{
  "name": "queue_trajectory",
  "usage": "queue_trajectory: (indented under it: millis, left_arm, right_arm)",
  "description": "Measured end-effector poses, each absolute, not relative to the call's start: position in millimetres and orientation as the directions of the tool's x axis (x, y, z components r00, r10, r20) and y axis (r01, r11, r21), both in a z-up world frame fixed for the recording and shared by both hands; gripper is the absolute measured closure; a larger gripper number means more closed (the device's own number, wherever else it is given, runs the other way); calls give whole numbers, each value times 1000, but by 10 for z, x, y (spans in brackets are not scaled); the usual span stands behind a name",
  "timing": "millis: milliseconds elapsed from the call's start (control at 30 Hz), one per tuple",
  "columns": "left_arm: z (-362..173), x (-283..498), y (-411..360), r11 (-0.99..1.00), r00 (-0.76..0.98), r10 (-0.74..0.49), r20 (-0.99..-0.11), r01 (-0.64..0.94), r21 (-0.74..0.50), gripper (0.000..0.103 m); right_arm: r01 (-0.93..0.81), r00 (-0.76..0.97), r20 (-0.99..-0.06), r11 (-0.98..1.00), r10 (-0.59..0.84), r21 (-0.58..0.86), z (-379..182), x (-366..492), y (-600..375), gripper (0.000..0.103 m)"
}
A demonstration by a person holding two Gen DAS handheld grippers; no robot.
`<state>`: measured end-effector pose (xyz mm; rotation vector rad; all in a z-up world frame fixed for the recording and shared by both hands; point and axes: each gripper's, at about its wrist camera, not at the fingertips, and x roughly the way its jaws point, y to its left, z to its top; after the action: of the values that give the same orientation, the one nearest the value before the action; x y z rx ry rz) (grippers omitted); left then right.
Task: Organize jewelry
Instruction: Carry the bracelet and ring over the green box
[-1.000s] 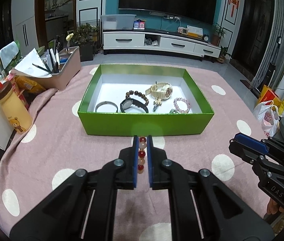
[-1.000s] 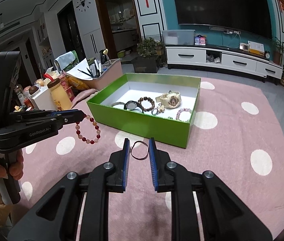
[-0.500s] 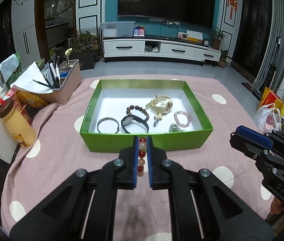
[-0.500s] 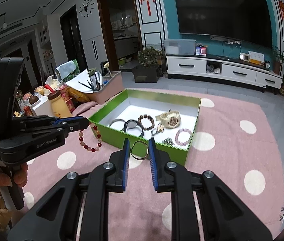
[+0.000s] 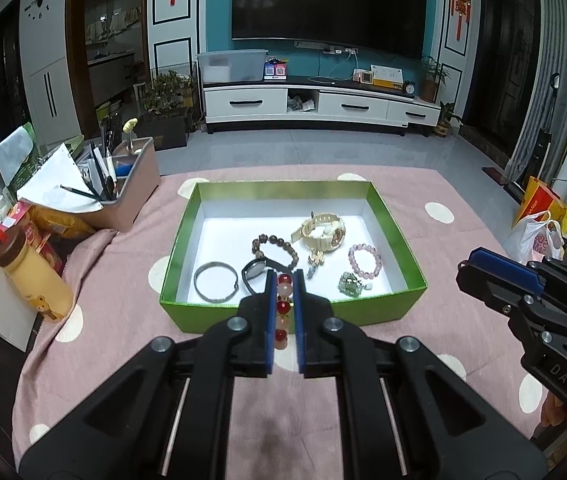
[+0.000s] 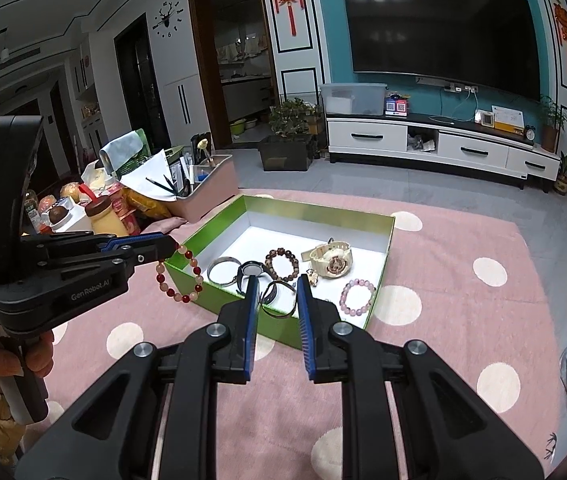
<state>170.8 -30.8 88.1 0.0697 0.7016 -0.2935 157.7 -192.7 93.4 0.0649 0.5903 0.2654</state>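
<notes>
A green box (image 5: 367,310) with a white floor holds a silver bangle (image 5: 216,287), a black watch (image 5: 257,269), a brown bead bracelet (image 5: 275,243), a cream watch (image 5: 322,232) and a pink bead bracelet (image 5: 364,260). My left gripper (image 5: 284,284) is shut on a red and pale bead bracelet (image 6: 179,278), held above the box's near left corner. My right gripper (image 6: 278,294) is shut on a dark thin ring bangle (image 6: 279,300), held over the box's (image 6: 379,284) near wall.
The box sits on a pink polka-dot cloth (image 5: 123,320). A yellow bottle (image 5: 31,272), snack packs and a pen-filled bin (image 5: 123,196) crowd the left edge. Plastic bags (image 5: 539,236) lie off the right edge. A TV cabinet (image 5: 323,108) stands far behind.
Both grippers have risen and moved forward toward the box, each carrying its bracelet. The ring bangle left the cloth and now hangs over the box's near wall.
</notes>
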Motion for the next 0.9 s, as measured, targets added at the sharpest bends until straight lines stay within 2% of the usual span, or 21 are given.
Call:
queue_trajectory:
  millis: [900]
  left_arm:
    - [1044,2281,-258,964,732,-212,-647,265,-16,96]
  right_arm:
    - [-223,790,-551,964,267,148,1007,2076,-1936,84]
